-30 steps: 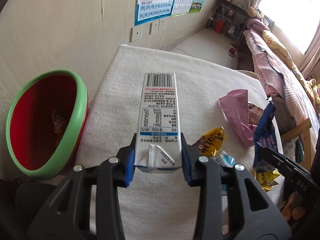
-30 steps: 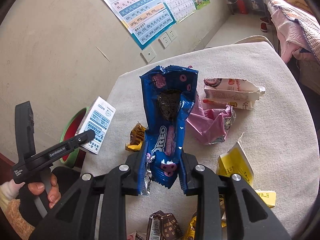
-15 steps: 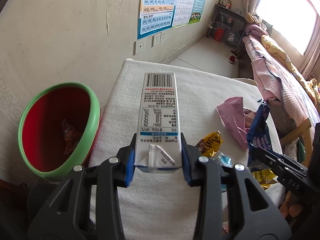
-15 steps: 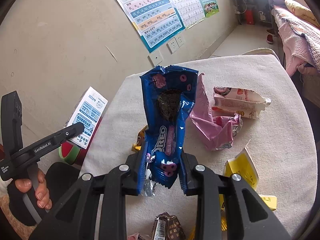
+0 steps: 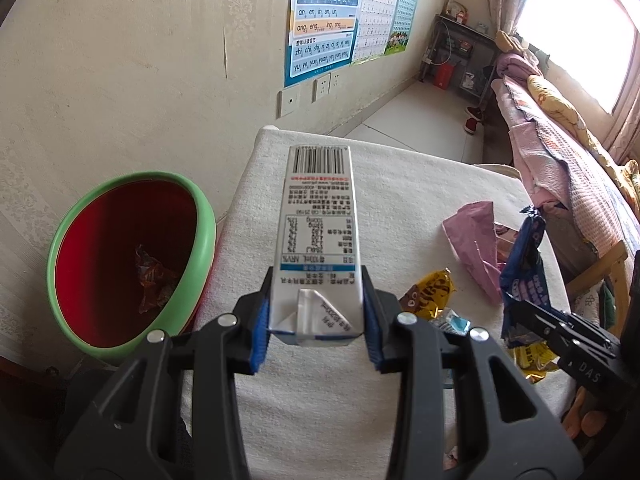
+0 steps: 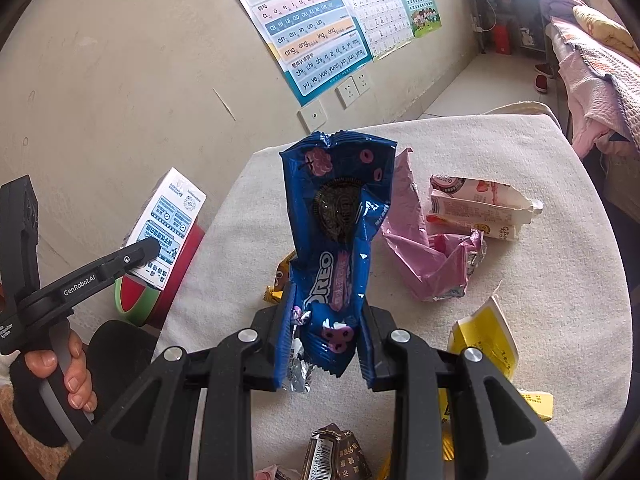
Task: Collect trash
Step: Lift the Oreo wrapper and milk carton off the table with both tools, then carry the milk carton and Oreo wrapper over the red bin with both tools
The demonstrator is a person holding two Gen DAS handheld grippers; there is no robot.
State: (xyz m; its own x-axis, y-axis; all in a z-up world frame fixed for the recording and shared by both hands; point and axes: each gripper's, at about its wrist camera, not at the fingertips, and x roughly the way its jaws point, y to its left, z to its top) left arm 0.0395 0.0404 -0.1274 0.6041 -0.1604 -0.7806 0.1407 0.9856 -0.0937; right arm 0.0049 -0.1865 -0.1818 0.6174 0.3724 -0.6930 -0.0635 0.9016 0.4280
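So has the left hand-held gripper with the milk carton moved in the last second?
Yes. The left hand-held gripper, shut on the milk carton, has risen and backed off: the bin and wall poster sit lower in its view.

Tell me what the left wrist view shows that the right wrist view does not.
Only the left wrist view shows inside the bin, with a wrapper at its bottom. Only the right wrist view shows a pink carton, a yellow packet and the hand holding the left gripper. Both show the milk carton, the Oreo wrapper and the pink wrapper.
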